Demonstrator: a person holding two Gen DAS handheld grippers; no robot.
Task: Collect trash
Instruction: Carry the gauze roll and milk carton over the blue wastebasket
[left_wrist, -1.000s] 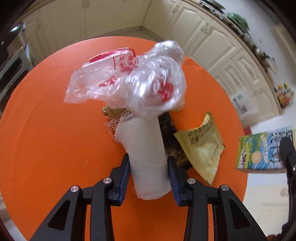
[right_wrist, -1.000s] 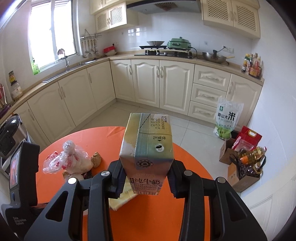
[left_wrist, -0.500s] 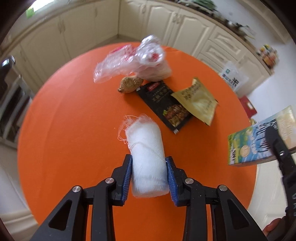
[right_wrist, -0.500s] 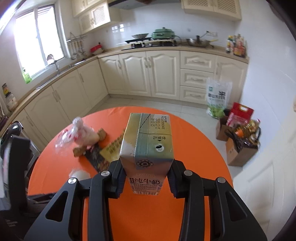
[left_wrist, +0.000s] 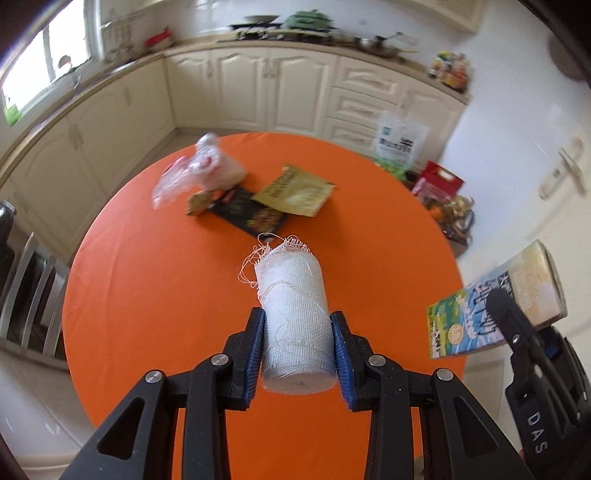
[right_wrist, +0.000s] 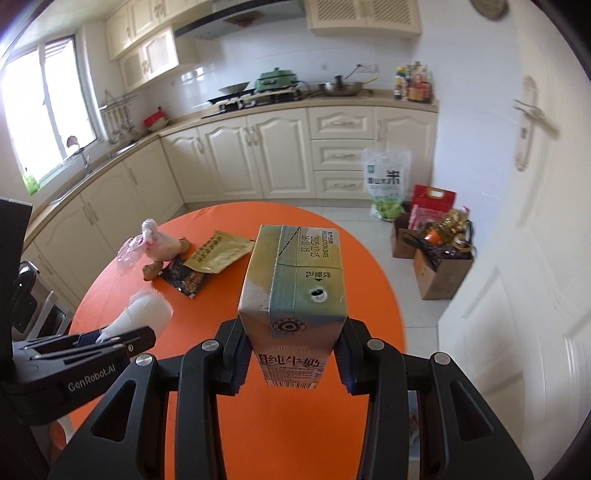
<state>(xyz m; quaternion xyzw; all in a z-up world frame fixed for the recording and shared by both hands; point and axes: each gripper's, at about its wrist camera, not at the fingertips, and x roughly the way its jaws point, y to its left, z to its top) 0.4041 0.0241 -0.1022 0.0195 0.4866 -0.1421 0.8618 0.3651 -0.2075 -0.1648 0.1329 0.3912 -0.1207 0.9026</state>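
Observation:
My left gripper (left_wrist: 298, 354) is shut on a white gauze roll (left_wrist: 293, 317) and holds it above the round orange table (left_wrist: 147, 295). My right gripper (right_wrist: 291, 362) is shut on a milk carton (right_wrist: 295, 295), also held above the table; the carton shows in the left wrist view (left_wrist: 491, 302) at the right. On the far side of the table lie a clear plastic bag (left_wrist: 199, 171), a brown lump (left_wrist: 197, 203), a black wrapper (left_wrist: 251, 216) and a yellow wrapper (left_wrist: 295, 190). The gauze roll shows in the right wrist view (right_wrist: 140, 314).
Cream kitchen cabinets (right_wrist: 258, 155) run behind the table. A rice bag (right_wrist: 386, 184) and boxes of groceries (right_wrist: 436, 251) stand on the floor to the right, beside a white door (right_wrist: 517, 258). A chair (left_wrist: 26, 295) stands at the table's left.
Both grippers have pulled back and up from the table with their loads. The left gripper lifted the gauze roll away from the plastic bag, and the trash pile now looks farther off.

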